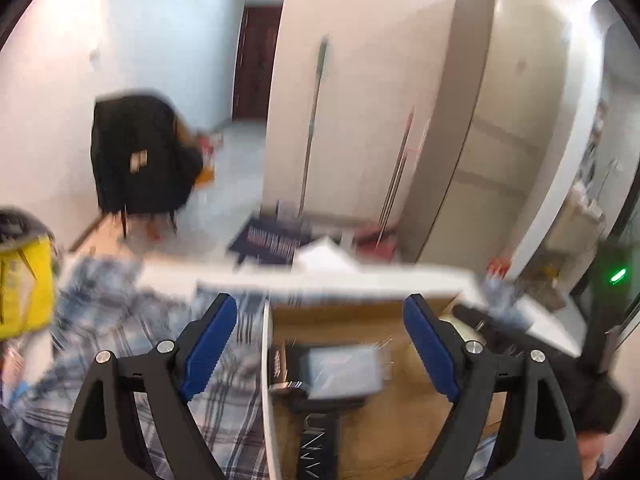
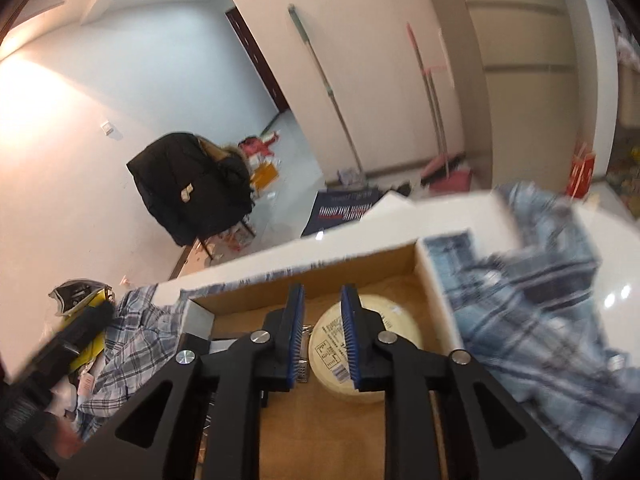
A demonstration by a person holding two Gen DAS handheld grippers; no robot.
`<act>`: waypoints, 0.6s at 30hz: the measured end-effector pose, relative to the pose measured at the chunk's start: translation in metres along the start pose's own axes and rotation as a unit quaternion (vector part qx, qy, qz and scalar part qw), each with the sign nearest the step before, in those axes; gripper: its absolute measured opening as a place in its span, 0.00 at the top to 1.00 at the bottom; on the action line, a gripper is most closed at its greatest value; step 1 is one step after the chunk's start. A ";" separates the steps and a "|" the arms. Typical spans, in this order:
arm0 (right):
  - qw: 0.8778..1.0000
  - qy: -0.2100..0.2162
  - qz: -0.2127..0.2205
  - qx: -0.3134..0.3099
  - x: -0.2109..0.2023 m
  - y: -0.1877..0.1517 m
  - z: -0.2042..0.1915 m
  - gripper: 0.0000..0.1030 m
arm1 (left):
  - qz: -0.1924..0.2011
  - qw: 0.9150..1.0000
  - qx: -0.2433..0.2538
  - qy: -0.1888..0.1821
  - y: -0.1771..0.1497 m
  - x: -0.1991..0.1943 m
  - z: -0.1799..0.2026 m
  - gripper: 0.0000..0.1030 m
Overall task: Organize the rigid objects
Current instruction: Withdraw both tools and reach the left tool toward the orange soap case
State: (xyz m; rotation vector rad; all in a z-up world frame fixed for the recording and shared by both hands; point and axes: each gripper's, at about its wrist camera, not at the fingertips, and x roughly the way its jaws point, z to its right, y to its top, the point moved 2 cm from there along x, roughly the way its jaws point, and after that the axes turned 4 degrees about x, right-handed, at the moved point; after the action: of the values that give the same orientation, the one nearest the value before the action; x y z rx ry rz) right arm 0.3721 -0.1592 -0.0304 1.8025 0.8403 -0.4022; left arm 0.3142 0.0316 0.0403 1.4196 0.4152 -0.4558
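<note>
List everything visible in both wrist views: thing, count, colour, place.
cardboard box: 1, brown inside with white rim, under both grippers
round container: 1, cream with printed label, inside the box, right part
dark flat item: 1, black with pale lettering, inside the box; kind unclear
plaid cloth: blue and white, spread on both sides of the box; count unclear
yellow package: 1, yellow, far left
chair with coat: 1, black, by the far wall
mop: 1, green and metal handle, leaning on the wall
broom: 1, pink handle, leaning on the wall
left gripper: 1, black with blue pads, open above the box
right gripper: 1, black with blue pads, narrow gap, holds nothing
</note>
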 end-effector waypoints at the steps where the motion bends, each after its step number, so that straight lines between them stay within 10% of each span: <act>1: 1.000 -0.012 0.011 -0.016 -0.013 0.003 -0.005 0.83 | 0.026 1.000 0.007 -0.007 0.009 -0.021 0.005 0.16; 7: 0.992 -0.010 0.075 -0.104 -0.109 0.008 -0.036 0.83 | 0.116 0.991 0.064 0.006 0.027 -0.121 0.034 0.15; 18: 0.981 0.047 0.107 -0.152 -0.226 -0.056 -0.058 0.83 | 0.188 0.979 0.078 -0.009 -0.040 -0.246 0.063 0.15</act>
State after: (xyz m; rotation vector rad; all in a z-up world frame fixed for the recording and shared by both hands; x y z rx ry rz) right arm 0.1679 -0.1753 0.0953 1.6127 0.7202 -0.0451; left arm 0.0852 -0.0216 0.1441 1.6034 0.0913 -0.1964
